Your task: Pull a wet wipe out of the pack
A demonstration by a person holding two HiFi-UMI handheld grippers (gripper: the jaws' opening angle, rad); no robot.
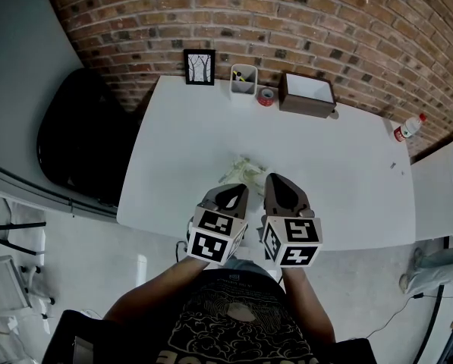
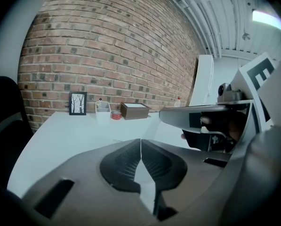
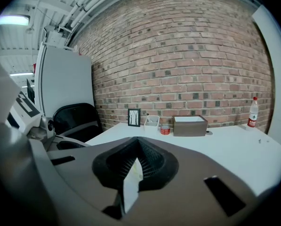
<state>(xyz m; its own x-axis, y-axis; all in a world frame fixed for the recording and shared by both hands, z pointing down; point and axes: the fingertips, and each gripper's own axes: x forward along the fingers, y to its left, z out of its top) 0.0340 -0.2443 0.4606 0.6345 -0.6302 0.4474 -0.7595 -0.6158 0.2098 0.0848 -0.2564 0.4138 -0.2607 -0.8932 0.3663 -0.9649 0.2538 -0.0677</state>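
White, crinkled wipe pack (image 1: 242,171) lies on the smooth table (image 1: 347,180) just ahead of both claws. Left claw (image 2: 140,141) and right claw (image 3: 139,141) are closed, ribbed dark pads meeting tip to tip.

A black T-shirt (image 1: 237,318) with a pale, intricate print fills the bottom centre of the head view; its sleeves are short. Above it, the left hand-held gripper (image 1: 239,187) and the right hand-held gripper (image 1: 276,177) share one build: a smooth grey-brown shell tapering to a point, backed by a white cube (image 1: 215,236) (black square markers on each visible face). In the gripper views, dark ribbed pads (image 2: 124,161) line the hollow, and a dark rectangular slot (image 3: 222,195) cuts the shell.
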